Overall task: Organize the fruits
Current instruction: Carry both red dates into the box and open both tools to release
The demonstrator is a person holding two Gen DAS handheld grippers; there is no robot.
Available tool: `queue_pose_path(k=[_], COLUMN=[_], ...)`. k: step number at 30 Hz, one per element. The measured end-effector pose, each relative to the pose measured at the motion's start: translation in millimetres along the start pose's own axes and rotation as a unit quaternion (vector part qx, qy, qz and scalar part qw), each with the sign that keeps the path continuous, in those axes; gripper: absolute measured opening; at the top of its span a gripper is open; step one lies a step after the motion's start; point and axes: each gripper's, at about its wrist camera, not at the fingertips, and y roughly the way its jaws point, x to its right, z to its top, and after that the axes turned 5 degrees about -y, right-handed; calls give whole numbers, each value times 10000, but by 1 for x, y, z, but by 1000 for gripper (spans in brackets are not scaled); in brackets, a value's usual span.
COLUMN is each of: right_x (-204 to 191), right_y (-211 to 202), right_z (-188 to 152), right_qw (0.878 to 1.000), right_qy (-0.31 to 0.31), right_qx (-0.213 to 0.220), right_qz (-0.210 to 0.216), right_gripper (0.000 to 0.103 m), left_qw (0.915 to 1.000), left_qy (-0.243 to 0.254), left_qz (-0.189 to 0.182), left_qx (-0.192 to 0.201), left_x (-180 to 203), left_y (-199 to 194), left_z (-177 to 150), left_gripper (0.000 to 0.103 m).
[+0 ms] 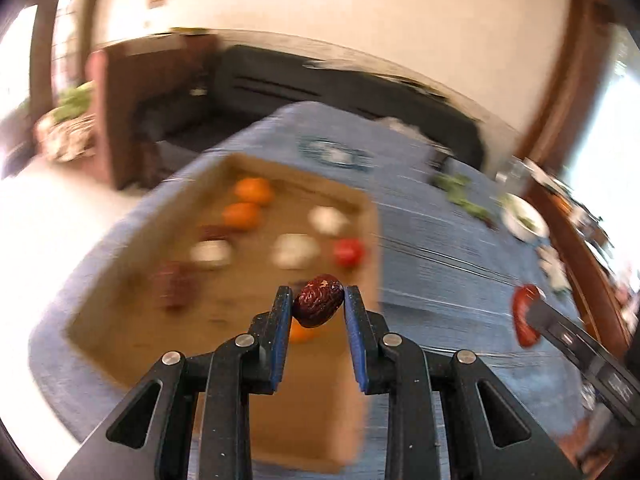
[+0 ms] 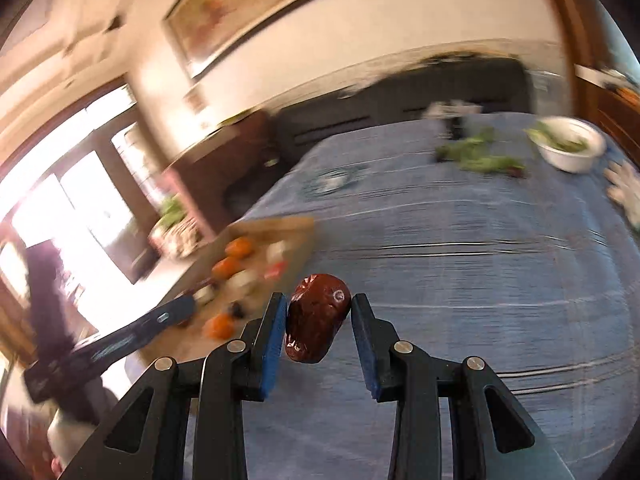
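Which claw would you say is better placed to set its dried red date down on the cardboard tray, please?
Probably the left claw: its wrinkled dark red date hangs over the brown cardboard tray. The right claw holds its date over blue tablecloth, beside the tray.

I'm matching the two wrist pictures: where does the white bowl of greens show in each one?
Left wrist view: white bowl at the right edge, mid-height, blurred, on the blue tablecloth.
Right wrist view: white bowl at upper right, near the table's far corner.
Shared landmark: the cardboard tray holding oranges, centre-left in the left view, left of centre in the right view.
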Motion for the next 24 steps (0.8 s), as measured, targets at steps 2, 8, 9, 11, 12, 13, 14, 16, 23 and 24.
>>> queue_pose_path(k=[2,8,9,11,12,13,14,16,23,24], right_x=[-23,-72,-79,-89,-92,-95,-97,-102,-111,-113], right_y=[16,64,72,89,98,106,112,123,132,130], right_z=[-1,-14,-18,-24,-27,-30,-32,-35,-38,-40], right_qw=[9994,9942,9926,9899,9887,9876,9869,9853,9837,9841], right_qy=[-167,-748,-858,-1018,-1062,-1089,-1108,-1161,-1372,-1354], right_qx=[-190,-659,-746,-906,-993,-1068,-1115,-1203,-1111,-1091], right_qz=[219,415,417,381,375,375,377,357,353,373], right_gripper=[37,37,37,37,37,37,37,37,39,39], left_qw=[9994,9973,9969,9965,9962,9960,9958,9953,9929,9927], left_qy=[-110,-407,-440,-495,-518,-543,-577,-598,-585,-599], left_qz=[323,609,635,641,662,667,647,693,1030,1043], left_qx=[11,-75,-112,-191,-222,-250,-282,-323,-130,-105], left_x=[-19,-57,-61,-68,-70,-72,-74,-75,-77,-78], left_y=[1,9,12,16,18,21,24,28,24,22], left_z=[0,-3,-3,-4,-6,-6,-6,-7,-7,-7], left_gripper=[26,26,26,26,26,26,26,26,35,38])
